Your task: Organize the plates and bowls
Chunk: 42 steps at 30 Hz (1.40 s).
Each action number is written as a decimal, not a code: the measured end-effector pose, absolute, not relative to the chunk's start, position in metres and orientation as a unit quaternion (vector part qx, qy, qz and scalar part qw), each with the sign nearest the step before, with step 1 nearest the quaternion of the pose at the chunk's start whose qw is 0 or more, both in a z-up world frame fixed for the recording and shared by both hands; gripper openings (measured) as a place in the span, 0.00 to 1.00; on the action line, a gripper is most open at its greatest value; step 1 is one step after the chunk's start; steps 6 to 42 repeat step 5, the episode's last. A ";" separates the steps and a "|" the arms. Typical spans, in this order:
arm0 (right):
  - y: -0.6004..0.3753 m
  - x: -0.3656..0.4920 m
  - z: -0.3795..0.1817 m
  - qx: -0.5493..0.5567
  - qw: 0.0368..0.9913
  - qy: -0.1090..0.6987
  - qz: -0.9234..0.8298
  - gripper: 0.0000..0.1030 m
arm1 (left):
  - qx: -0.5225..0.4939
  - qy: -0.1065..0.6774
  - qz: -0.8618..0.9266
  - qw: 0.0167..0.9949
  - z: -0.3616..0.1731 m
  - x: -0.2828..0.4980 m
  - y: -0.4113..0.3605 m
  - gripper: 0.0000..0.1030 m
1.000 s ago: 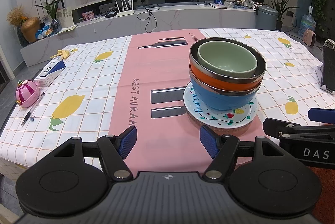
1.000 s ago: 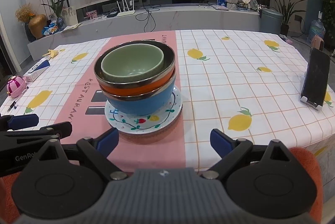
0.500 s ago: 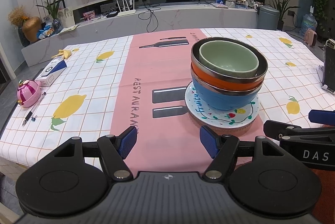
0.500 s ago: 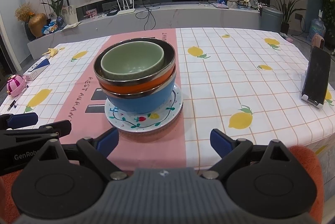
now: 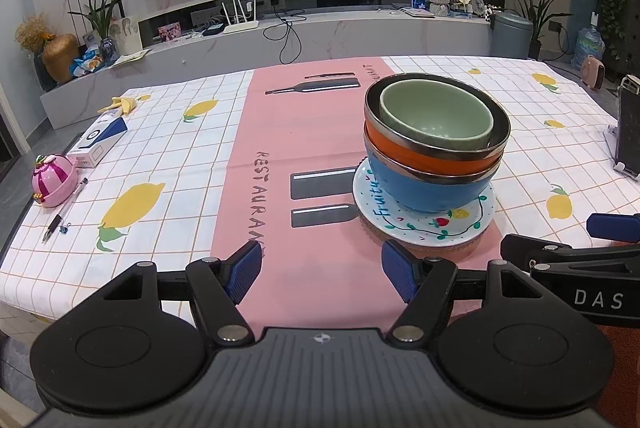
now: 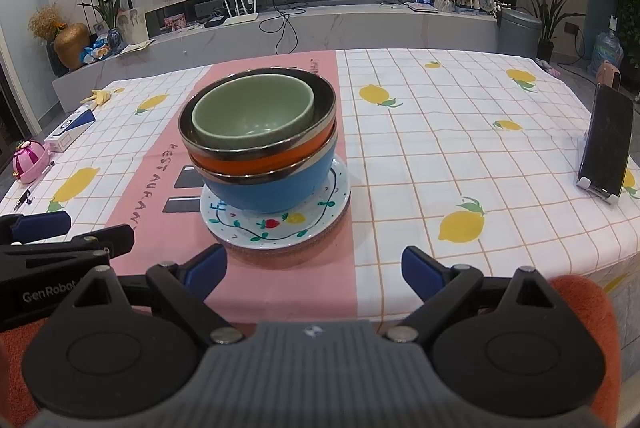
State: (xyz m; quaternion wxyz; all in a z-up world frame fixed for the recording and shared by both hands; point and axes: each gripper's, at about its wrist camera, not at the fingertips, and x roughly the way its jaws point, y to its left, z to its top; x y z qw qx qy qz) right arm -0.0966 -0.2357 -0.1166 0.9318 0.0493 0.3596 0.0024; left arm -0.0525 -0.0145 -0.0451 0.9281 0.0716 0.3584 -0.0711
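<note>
A stack stands on the pink runner: a green bowl [image 5: 436,117] [image 6: 254,115] nested in an orange bowl [image 5: 420,153] [image 6: 264,159], that in a blue bowl [image 5: 428,189] [image 6: 272,191], all on a white plate [image 5: 424,228] [image 6: 280,228] painted with fruit, over a brown mat. My left gripper [image 5: 322,270] hangs open near the table's front edge, just left of the stack. My right gripper [image 6: 314,268] is open too, in front of the stack and slightly right. Neither holds anything.
A phone on a stand [image 6: 606,147] [image 5: 628,131] sits at the table's right. At the left edge lie a pink toy [image 5: 52,179], a pen [image 5: 64,211] and a blue-white box [image 5: 98,141]. A TV console runs behind the table.
Both views have shifted only slightly; the stack sits a touch higher and further off in each. Grippers stay open and the stack has not moved.
</note>
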 end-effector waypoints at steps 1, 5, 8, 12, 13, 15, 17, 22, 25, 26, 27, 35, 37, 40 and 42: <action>-0.236 -0.096 -0.117 0.049 0.932 0.360 0.003 0.90 | 0.072 0.358 -0.071 0.928 -0.045 -0.053 -0.015 0.78; -0.236 -0.096 -0.118 0.050 0.931 0.363 0.003 0.90 | 0.070 0.359 -0.072 0.928 -0.044 -0.052 -0.016 0.78; -0.236 -0.096 -0.118 0.050 0.931 0.363 0.003 0.90 | 0.070 0.359 -0.072 0.928 -0.044 -0.052 -0.016 0.78; -0.236 -0.096 -0.118 0.050 0.931 0.363 0.003 0.90 | 0.070 0.359 -0.072 0.928 -0.044 -0.052 -0.016 0.78; -0.236 -0.096 -0.118 0.050 0.931 0.363 0.003 0.90 | 0.070 0.359 -0.072 0.928 -0.044 -0.052 -0.016 0.78; -0.236 -0.096 -0.118 0.050 0.931 0.363 0.003 0.90 | 0.070 0.359 -0.072 0.928 -0.044 -0.052 -0.016 0.78; -0.236 -0.096 -0.118 0.050 0.931 0.363 0.003 0.90 | 0.070 0.359 -0.072 0.928 -0.044 -0.052 -0.016 0.78; -0.236 -0.096 -0.118 0.050 0.931 0.363 0.003 0.90 | 0.070 0.359 -0.072 0.928 -0.044 -0.052 -0.016 0.78; -0.236 -0.096 -0.118 0.050 0.931 0.363 0.003 0.90 | 0.070 0.359 -0.072 0.928 -0.044 -0.052 -0.016 0.78; -0.236 -0.096 -0.118 0.050 0.931 0.363 0.003 0.90 | 0.070 0.359 -0.072 0.928 -0.044 -0.052 -0.016 0.78; -0.236 -0.096 -0.118 0.050 0.931 0.363 0.003 0.90 | 0.070 0.359 -0.072 0.928 -0.044 -0.052 -0.016 0.78; -0.236 -0.096 -0.118 0.050 0.931 0.363 0.003 0.90 | 0.070 0.359 -0.072 0.928 -0.044 -0.052 -0.016 0.78; -0.236 -0.096 -0.118 0.050 0.931 0.363 0.003 0.90 | 0.070 0.359 -0.072 0.928 -0.044 -0.052 -0.016 0.78; -0.236 -0.096 -0.118 0.050 0.931 0.363 0.003 0.90 | 0.070 0.359 -0.072 0.928 -0.044 -0.052 -0.016 0.78; -0.236 -0.096 -0.118 0.050 0.931 0.363 0.003 0.90 | 0.070 0.359 -0.072 0.928 -0.044 -0.052 -0.016 0.78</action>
